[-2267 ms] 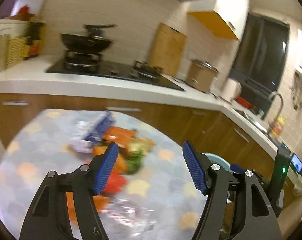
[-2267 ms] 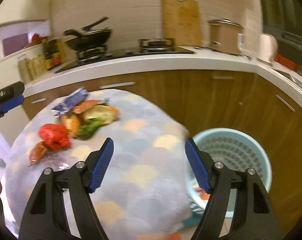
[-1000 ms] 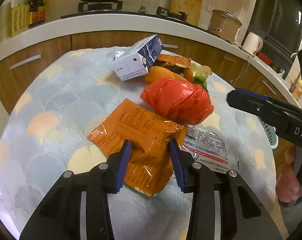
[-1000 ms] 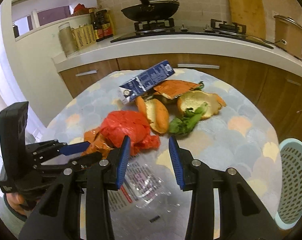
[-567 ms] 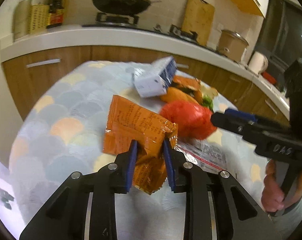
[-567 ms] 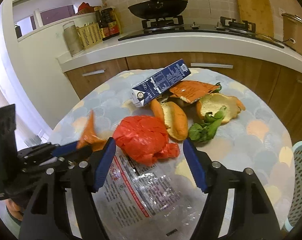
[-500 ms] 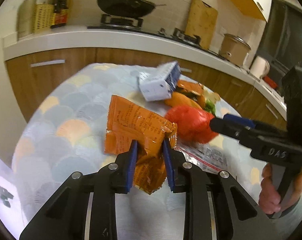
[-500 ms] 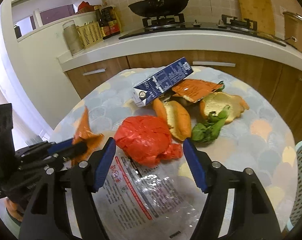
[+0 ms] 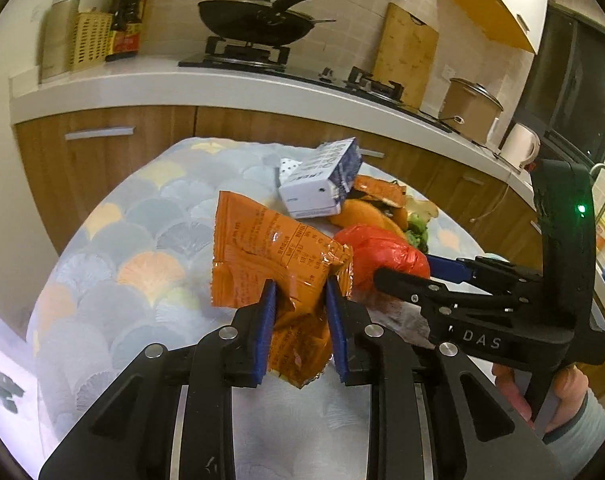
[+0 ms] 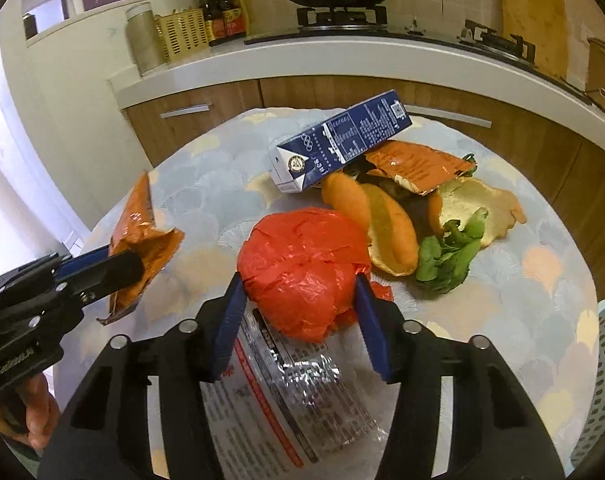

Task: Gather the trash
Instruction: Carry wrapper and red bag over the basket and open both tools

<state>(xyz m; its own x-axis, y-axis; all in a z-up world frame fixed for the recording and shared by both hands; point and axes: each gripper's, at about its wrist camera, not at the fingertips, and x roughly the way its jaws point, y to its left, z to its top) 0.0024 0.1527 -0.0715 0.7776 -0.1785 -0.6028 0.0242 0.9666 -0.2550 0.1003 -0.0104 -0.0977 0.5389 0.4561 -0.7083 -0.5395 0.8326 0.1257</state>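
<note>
We have the left tongs (image 9: pixel 300 312) pinching the orange snack wrapper (image 9: pixel 278 256) near its lower part, so most of the packet stands free above the blue pads and clear of the table (image 9: pixel 114 248), which lets it be carried off without dragging the other litter. The right tongs (image 10: pixel 300 312) have just been narrowing around the crumpled red plastic bag (image 10: pixel 302 268), which sits between the blue pads; the pads flank both sides of the ball, but we cannot tell whether they are pressing it yet, and the bag seems to rest partly on the clear printed wrapper (image 10: pixel 286 396) lying flat beneath. Behind it the remaining trash is bunched together: the blue-and-white milk carton (image 10: pixel 338 144) leans on a second orange wrapper (image 10: pixel 418 166), with citrus peels (image 10: pixel 386 232) and green leaves (image 10: pixel 448 256) just beside them. The pale blue basket (image 10: pixel 600 380) shows at the right edge, below the table rim, and we judge it to be where both pieces should go. Taking one item per hand looks like a way to clear two in one trip, and the soft bag will likely squash and need a firm squeeze
</note>
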